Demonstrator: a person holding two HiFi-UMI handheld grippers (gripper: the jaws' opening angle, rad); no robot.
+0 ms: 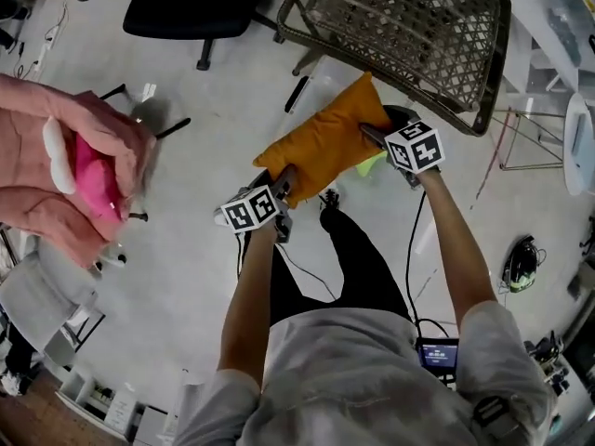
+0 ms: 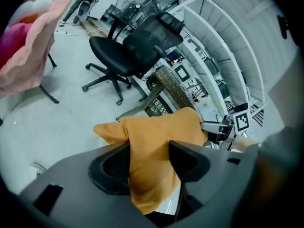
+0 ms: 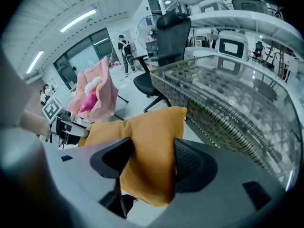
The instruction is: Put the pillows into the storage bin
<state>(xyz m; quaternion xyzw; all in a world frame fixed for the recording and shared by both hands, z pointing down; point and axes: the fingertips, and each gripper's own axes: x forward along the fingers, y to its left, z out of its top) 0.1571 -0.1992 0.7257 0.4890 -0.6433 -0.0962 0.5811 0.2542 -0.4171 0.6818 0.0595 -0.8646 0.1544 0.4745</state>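
An orange pillow (image 1: 321,142) hangs in the air between my two grippers, just in front of the wicker storage bin (image 1: 409,35). My left gripper (image 1: 284,180) is shut on its near lower corner, and its pads press the orange fabric (image 2: 156,127) from both sides. My right gripper (image 1: 369,134) is shut on the pillow's right edge, with the cloth (image 3: 147,127) pinched between its jaws. The bin (image 3: 228,103) stands tilted just past the pillow's far corner. A pink pillow (image 1: 74,170) lies on a stand at the far left.
A black office chair (image 1: 195,3) stands behind and left of the bin. White shelving (image 2: 223,56) runs along the far side. A yellow-green object (image 1: 370,163) shows under the pillow. Cables and a small device (image 1: 521,263) lie on the floor at the right.
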